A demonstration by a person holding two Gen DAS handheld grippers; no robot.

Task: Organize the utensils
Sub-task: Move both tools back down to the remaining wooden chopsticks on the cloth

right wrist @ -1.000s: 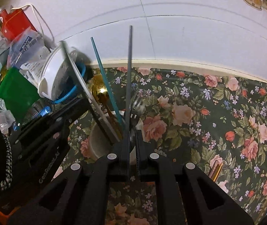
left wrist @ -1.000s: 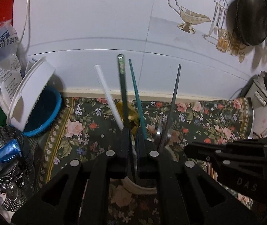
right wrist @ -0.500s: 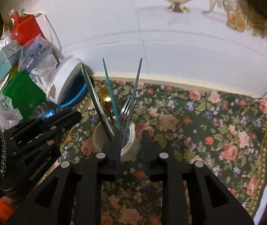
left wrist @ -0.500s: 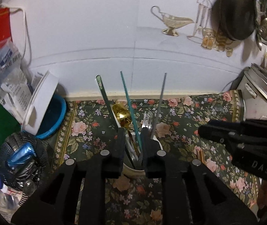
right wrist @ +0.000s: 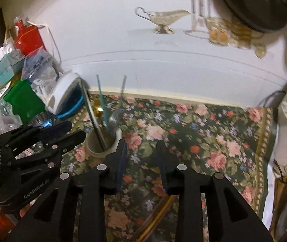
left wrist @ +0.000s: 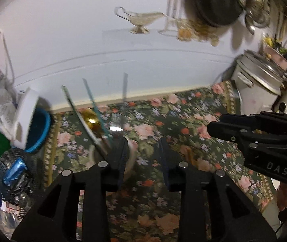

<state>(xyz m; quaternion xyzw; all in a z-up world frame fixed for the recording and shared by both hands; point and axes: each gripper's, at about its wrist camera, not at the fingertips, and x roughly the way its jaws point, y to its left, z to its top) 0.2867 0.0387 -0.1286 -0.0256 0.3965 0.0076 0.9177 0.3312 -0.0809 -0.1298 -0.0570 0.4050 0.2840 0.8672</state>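
Note:
A cream utensil cup (right wrist: 97, 147) stands on the floral cloth (right wrist: 193, 133), left of centre. It holds chopsticks, a gold spoon (right wrist: 98, 110), a fork (right wrist: 115, 118) and a teal stick (right wrist: 102, 100). The cup also shows in the left wrist view (left wrist: 131, 159), partly behind a finger. My left gripper (left wrist: 143, 149) is open and empty, above and just right of the cup. My right gripper (right wrist: 140, 151) is open and empty, just right of the cup. Brown chopsticks (right wrist: 159, 211) lie on the cloth below the right gripper.
A white lid on a blue bowl (right wrist: 67, 98), a green box (right wrist: 24, 100) and bags crowd the left. A mesh strainer (left wrist: 14, 169) sits at lower left. A white rice cooker (left wrist: 258, 84) stands at the right. The white wall runs behind.
Both grippers have let go of their chopsticks into the cup, opened wide and drawn back and up from it. Both views have shifted right.

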